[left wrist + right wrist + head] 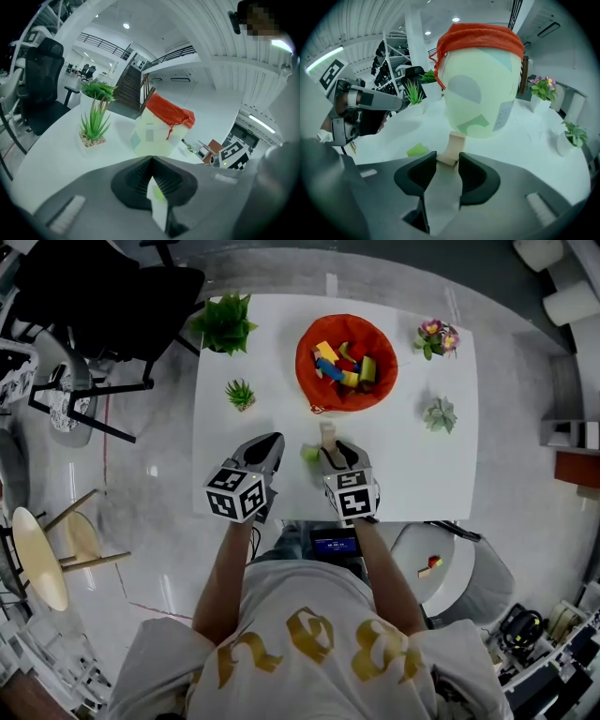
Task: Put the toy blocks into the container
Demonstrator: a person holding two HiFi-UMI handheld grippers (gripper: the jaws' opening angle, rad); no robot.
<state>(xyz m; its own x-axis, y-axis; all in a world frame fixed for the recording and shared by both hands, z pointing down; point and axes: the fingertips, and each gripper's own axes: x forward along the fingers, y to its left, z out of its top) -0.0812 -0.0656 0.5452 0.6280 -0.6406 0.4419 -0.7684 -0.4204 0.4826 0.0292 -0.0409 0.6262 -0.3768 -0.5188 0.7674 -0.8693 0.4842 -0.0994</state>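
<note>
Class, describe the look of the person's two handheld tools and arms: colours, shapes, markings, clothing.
The left tool and right tool look alike: a smooth grey body tapering forward to two black ribbed jaws, and a white cube printed with black square markers at the rear. The person wears a white short-sleeved shirt with gold print.

The white table [412, 474] carries a container with a red rim [305, 362] near its far edge and four small pot plants: two at the left [225, 322] [240, 394], two at the right [436, 337] [440, 414]. Near the front edge lies a green block [309, 454]. Just beside it a beige block [327, 435] seems to rest on the surface.
</note>
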